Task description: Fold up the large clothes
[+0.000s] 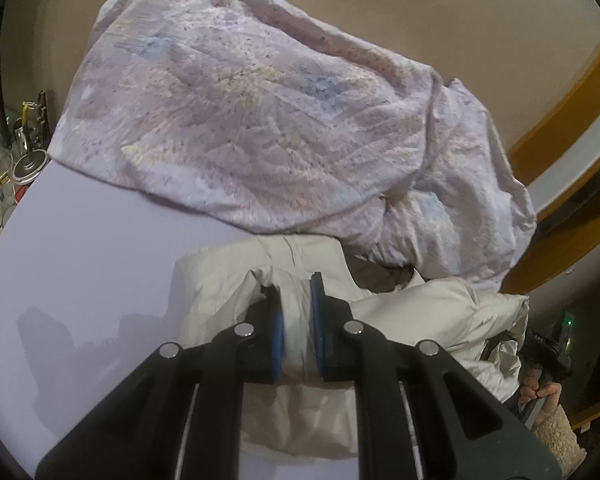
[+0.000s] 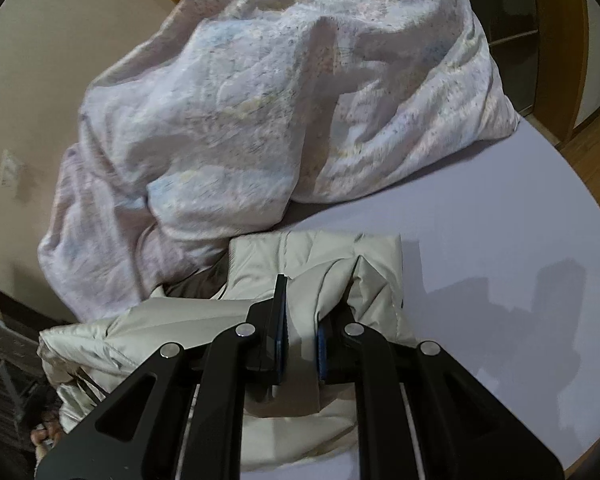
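Note:
A cream padded jacket (image 1: 420,312) lies bunched on the lilac bed sheet (image 1: 80,260). My left gripper (image 1: 297,292) is shut on a fold of this jacket, with cloth pinched between its blue pads and lifted off the sheet. In the right wrist view the same jacket (image 2: 260,264) hangs from my right gripper (image 2: 304,300), which is shut on another fold of it. The jacket's far edge rests against the quilt. In the left wrist view the other hand and its gripper (image 1: 548,364) show at the right, beyond the jacket.
A large pale floral quilt (image 1: 260,112) is heaped across the far half of the bed, also seen as the quilt (image 2: 280,100) in the right view. A cluttered side table (image 1: 16,160) stands at the left. Wooden furniture (image 1: 572,112) borders the bed, and a beige wall (image 2: 40,80) lies behind.

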A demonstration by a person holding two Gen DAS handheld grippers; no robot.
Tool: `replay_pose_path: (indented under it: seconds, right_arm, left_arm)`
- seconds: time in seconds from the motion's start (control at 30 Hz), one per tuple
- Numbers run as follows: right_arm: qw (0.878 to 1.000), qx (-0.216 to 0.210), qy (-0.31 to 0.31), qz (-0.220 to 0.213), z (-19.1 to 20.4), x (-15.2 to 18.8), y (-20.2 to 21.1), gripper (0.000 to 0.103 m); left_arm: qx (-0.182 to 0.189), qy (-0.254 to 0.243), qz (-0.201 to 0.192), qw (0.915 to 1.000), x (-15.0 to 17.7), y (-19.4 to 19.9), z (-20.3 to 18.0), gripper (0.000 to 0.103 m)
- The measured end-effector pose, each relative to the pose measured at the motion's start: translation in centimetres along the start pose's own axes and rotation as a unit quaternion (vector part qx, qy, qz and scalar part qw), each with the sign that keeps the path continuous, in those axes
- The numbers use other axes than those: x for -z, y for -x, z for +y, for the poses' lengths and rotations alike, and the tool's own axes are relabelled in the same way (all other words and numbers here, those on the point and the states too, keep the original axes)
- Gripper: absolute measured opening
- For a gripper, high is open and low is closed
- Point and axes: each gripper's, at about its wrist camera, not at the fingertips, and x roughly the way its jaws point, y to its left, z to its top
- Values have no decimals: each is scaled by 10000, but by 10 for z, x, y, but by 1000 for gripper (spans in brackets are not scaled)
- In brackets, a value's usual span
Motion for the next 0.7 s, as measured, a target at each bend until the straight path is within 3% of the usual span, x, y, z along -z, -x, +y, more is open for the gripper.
replay_pose_path:
  seconds: [0.37, 0.47, 0.7]
  right_arm:
    - [9972, 632, -390, 94, 2, -21, -63, 14]
    - [9950, 663, -683, 310, -1, -25, -77, 26]
    - [9887, 207, -1415, 456, -16, -42, -70, 43]
  left_arm:
    - [-492, 76, 202, 9986, -42, -81, 13, 13]
    - [-609, 196, 262, 9976, -43, -98, 18, 16]
    - [-705, 416, 378, 9959, -42, -117, 25, 24]
